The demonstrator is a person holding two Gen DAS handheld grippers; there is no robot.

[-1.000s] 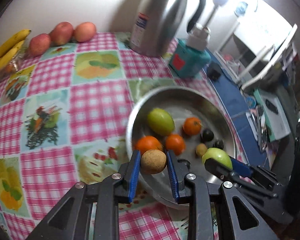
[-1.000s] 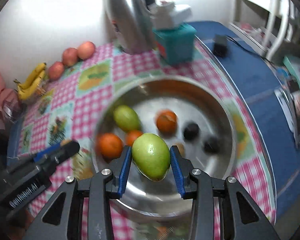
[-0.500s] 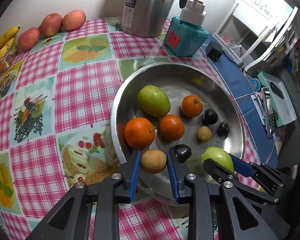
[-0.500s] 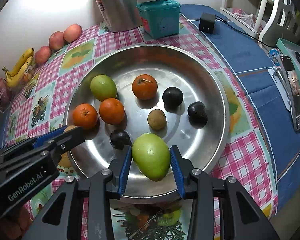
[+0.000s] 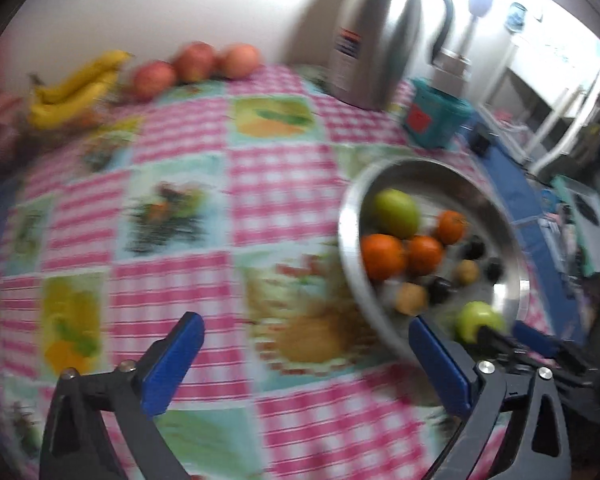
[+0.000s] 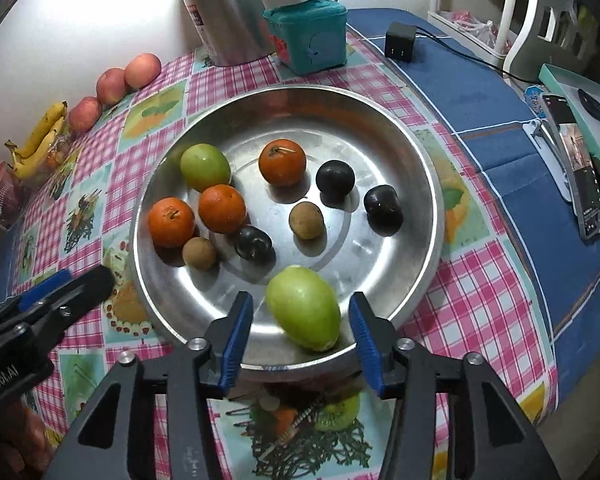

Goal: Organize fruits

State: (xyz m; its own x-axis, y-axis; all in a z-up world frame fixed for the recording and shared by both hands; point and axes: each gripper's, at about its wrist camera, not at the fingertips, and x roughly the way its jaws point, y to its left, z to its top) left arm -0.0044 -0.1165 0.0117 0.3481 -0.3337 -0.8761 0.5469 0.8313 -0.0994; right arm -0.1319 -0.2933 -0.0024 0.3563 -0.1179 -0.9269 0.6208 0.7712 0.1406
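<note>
Round polished steel basin [image 6: 420,184]: smooth oval green fruit [image 6: 303,312] lies released between the right gripper [image 6: 300,334]'s just-parted jaws; the left gripper [image 5: 306,364]'s, blurred, apparently gape empty.

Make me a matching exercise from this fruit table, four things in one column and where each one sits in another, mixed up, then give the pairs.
Things:
1. green mango
2. bananas
3. teal box
4. phone

Places:
A. beside the steel jug
B. on the blue cloth
C. between the open right gripper fingers, in the metal bowl
D. by the wall next to the apples

Pairs: 1-C, 2-D, 3-A, 4-B
</note>
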